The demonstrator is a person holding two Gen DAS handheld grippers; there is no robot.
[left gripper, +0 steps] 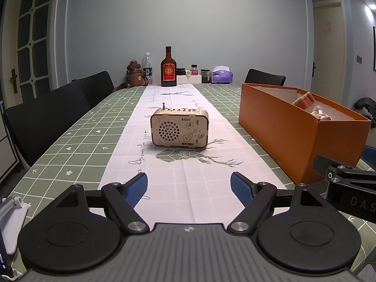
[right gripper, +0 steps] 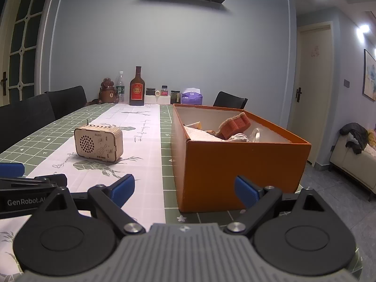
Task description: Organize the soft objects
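An orange box (right gripper: 235, 164) stands on the table's right side; it also shows in the left wrist view (left gripper: 293, 136). Inside lie an orange sponge (right gripper: 235, 123), a white cloth (right gripper: 237, 138) and other soft items, partly hidden by the wall. My left gripper (left gripper: 189, 189) is open and empty, low over the white runner, facing a wooden radio (left gripper: 179, 127). My right gripper (right gripper: 184, 190) is open and empty just before the box's near wall. The right gripper's body shows at the left wrist view's right edge (left gripper: 350, 188).
The wooden radio (right gripper: 98, 144) sits mid-runner. At the far end stand a brown bottle (left gripper: 168, 69), a water bottle (left gripper: 147, 68), a bear toy (left gripper: 135, 75), small jars and a purple tissue pack (left gripper: 222, 75). Black chairs (left gripper: 47, 117) line the left side.
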